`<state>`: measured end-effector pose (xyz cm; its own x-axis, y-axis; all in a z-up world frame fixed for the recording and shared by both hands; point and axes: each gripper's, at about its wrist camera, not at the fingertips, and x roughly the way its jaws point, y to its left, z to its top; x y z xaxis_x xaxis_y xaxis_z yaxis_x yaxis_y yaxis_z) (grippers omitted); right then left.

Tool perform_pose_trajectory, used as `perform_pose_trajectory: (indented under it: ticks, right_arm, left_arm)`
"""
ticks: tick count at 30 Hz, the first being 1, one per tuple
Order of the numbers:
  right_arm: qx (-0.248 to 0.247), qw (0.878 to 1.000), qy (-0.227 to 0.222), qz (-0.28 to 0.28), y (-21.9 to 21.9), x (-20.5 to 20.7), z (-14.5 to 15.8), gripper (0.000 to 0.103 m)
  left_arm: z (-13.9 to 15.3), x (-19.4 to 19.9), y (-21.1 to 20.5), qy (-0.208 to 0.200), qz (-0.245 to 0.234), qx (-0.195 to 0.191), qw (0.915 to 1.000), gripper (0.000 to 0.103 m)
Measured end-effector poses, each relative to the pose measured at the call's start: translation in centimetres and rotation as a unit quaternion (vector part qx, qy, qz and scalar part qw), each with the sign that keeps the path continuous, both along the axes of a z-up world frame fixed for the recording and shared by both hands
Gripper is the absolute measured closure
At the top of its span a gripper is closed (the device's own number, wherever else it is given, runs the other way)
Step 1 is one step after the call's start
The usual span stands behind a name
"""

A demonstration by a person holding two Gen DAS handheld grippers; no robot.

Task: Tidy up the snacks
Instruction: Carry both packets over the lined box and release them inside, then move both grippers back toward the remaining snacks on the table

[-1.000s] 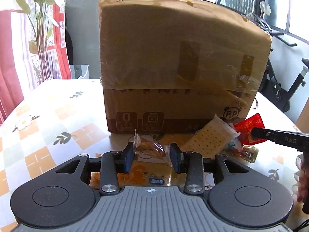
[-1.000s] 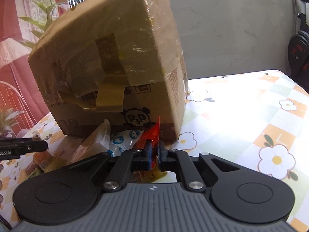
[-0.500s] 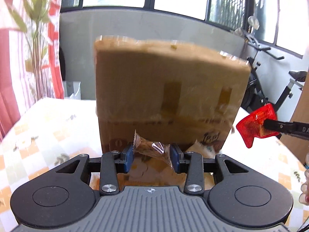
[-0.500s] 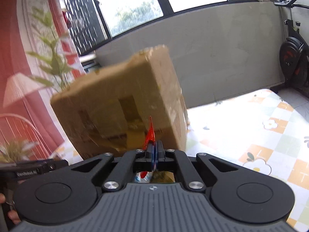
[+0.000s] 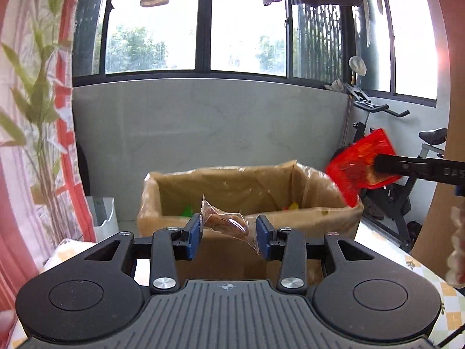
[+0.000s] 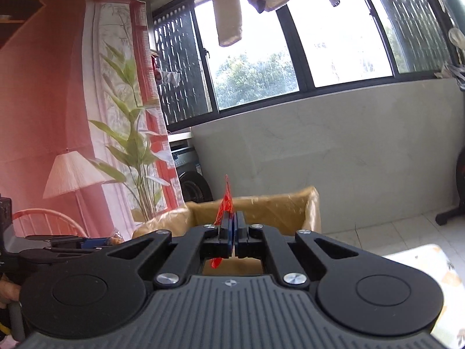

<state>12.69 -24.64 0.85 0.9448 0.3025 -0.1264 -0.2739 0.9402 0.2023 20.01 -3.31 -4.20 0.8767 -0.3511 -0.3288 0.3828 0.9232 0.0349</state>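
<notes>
My left claw [image 5: 229,232] is clamped on a clear-wrapped brown snack [image 5: 225,223], its long axis running across from pad to pad, one wrapper tail sticking up and the other hanging down. My right claw [image 6: 232,234] is closed tight on a flat red packet [image 6: 225,203], held edge-on and standing upright above the pads.

Both snacks are in the air, level with the open top of the box [image 5: 319,218] that sits on the tabletop [image 5: 418,264]. What matters for the drop: the box mouth lies straight ahead of and a little below both claws, with its near wall between me and the inside. In the left view the red packet hangs over the box's right corner, so I judge the right claw nearer to releasing; the left one looks short of the near rim and needs to go forward first. A few coloured bits show inside, too small to name.
</notes>
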Motion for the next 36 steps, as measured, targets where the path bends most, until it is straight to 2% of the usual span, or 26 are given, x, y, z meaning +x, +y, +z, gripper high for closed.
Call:
perform_pose_trajectory:
  ticks: [4,12,15,17,18,20,23,25,29,36]
  right_arm:
    - [-0.005,1.000,0.006,-0.005,0.9,4.1,0.1,0.101]
    - [-0.002,0.998,0.060,-0.009,1.9,9.1,-2.7,0.101]
    - [0.004,0.996,0.085,-0.017,2.1,10.1,-3.7,0.099]
    - [0.001,0.996,0.087,-0.028,2.1,10.1,-4.1,0.095]
    - [0.000,0.996,0.089,-0.029,2.1,10.0,-4.2,0.083]
    - [-0.012,0.996,0.084,-0.020,2.0,9.3,-4.2,0.071]
    - [-0.035,0.997,0.070,-0.020,2.1,8.1,-3.7,0.070]
    - [-0.031,0.997,0.066,-0.020,1.8,7.2,-3.5,0.068]
    - [0.005,0.998,0.064,-0.016,1.2,5.0,-3.0,0.051]
    - [0.017,0.998,0.058,-0.024,2.4,0.3,-3.5,0.050]
  left_arm:
    - [1.6,2.6,-1.5,-0.014,-0.005,0.009,0.9998,0.061]
    - [0.8,7.9,-3.0,0.023,0.007,-0.037,0.9990,0.059]
    - [0.0,9.5,-3.2,0.046,0.012,-0.047,0.9978,0.052]
    - [-0.4,10.3,-3.1,0.057,0.023,-0.045,0.9971,0.035]
    - [-0.4,10.2,-2.9,0.056,0.026,-0.047,0.9970,0.032]
    - [-0.4,9.5,-2.3,0.047,0.026,-0.053,0.9972,0.026]
    - [-0.3,8.7,-1.4,0.042,0.032,-0.039,0.9979,0.026]
    - [0.2,8.1,0.0,0.042,0.041,-0.024,0.9980,0.026]
    - [0.6,5.8,2.0,0.047,0.052,-0.026,0.9972,0.026]
    - [1.3,1.1,5.7,0.048,0.061,-0.034,0.9964,0.026]
